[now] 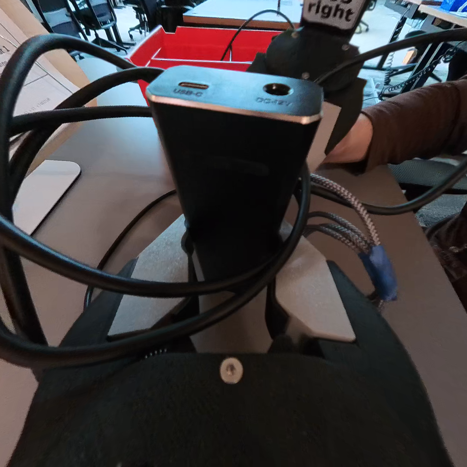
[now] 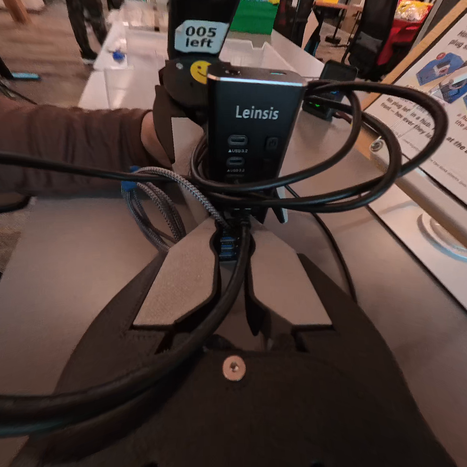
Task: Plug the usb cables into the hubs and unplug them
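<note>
The left gripper [image 1: 233,273] is closed on the lower end of the black hub [image 1: 235,161], which stands upright between its pale fingers [image 1: 310,290]. The right gripper [image 2: 233,235] is closed too, its fingers [image 2: 192,265] pinching a black cable [image 2: 235,273] just at the hub's [image 2: 252,121] bottom ports, where a braided grey cable [image 2: 177,192] also goes in. Black cable loops hang around the hub. Behind it stands a red bin [image 1: 202,48], and everything is above a grey table [image 1: 106,156].
</note>
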A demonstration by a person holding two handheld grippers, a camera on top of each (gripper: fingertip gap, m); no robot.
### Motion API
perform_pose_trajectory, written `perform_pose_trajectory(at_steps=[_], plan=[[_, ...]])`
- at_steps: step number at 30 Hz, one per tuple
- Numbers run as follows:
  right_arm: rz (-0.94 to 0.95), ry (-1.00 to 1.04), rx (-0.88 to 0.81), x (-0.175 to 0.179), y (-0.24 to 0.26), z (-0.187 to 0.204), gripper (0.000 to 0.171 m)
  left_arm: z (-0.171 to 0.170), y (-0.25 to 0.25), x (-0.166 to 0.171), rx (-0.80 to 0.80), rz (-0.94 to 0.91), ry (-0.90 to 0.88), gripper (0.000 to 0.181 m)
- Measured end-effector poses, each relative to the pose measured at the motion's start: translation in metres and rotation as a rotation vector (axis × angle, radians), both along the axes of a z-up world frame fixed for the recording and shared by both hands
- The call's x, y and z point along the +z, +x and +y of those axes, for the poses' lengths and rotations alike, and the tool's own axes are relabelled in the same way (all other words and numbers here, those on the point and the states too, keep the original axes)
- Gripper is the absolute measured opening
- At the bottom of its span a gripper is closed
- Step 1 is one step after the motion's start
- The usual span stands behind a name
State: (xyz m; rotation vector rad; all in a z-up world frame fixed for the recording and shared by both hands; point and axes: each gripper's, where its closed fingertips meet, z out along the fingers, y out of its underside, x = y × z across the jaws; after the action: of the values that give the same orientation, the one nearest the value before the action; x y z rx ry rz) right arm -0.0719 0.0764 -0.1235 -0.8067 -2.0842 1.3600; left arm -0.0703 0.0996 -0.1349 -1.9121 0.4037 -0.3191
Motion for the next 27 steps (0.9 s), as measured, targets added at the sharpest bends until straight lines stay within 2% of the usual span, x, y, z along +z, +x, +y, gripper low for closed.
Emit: perform_pose_trajectory(at_steps=[5,8,10,12,15,19,21,25,27], plan=[[-0.027,0.137,-0.002,-0.003,0.005,0.007,0.011,0.002,0.000,0.000,0.013,0.035,-0.005,0.063],[-0.075,0.294,-0.085,-0.017,0.008,0.038,0.011,-0.006,-0.024,-0.001,0.108,0.072,-0.017,0.062],[-0.128,0.114,-0.002,-0.009,0.020,0.028,0.011,-0.014,-0.032,0.000,0.104,-0.003,-0.001,0.062],[-0.098,0.013,-0.033,0.006,0.016,0.030,0.011,-0.014,-0.032,0.002,0.101,-0.021,0.027,0.062],[-0.051,0.068,-0.133,0.008,0.007,0.047,0.011,-0.007,-0.029,0.001,0.130,0.018,0.023,0.063],[0.057,0.170,-0.173,0.015,0.010,0.058,0.010,-0.004,-0.044,0.002,0.225,0.053,0.035,0.062],[0.146,0.169,-0.136,0.031,0.017,0.054,0.010,-0.005,-0.058,0.002,0.299,0.027,0.028,0.062],[0.283,0.122,-0.179,0.064,0.026,0.071,0.010,-0.013,-0.094,0.002,0.469,0.013,0.033,0.060],[0.249,0.072,-0.234,0.066,0.026,0.089,0.009,-0.017,-0.106,0.002,0.526,0.014,0.032,0.060]])
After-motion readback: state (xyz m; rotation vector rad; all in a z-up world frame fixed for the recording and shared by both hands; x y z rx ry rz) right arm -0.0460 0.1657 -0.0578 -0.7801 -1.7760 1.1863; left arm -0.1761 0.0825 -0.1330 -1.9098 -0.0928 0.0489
